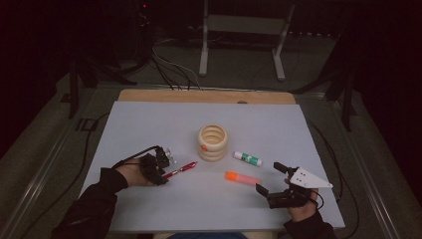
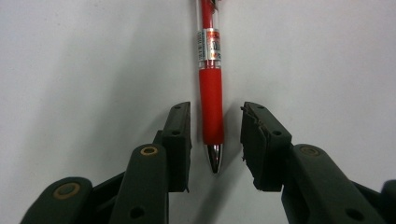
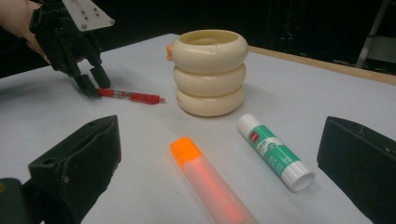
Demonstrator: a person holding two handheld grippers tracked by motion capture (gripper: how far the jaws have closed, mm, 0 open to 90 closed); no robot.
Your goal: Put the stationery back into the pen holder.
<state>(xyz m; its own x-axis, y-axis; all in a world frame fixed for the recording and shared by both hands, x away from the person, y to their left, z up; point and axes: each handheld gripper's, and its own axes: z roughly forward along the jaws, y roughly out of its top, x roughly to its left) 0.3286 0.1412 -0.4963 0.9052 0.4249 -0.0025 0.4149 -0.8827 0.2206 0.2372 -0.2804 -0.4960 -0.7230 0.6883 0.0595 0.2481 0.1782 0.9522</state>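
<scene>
The left gripper [image 2: 215, 140] has its jaws set either side of the tip end of the red pen [image 2: 211, 88], with a slim gap showing between each pad and the barrel, so they are apart and not pressing on it. The pen lies flat on the pale sheet [image 1: 149, 124], its far end pointing toward the cream ringed holder [image 1: 213, 142], near it but not touching. In the right gripper view the left gripper tilts steeply down onto the pen's end, the hand [image 1: 130, 173] behind it low over the sheet; whether the pads graze the sheet is hard to tell from there.

The right gripper [image 1: 271, 180] sits near the front right of the sheet with its jaws wide apart and nothing between them. Ahead of it lie the orange marker [image 3: 210, 182] and the green-and-white glue stick [image 3: 273, 151], side by side but apart. Bare sheet lies open between pen and marker, and behind the holder up to the wooden edge [image 1: 206, 96].
</scene>
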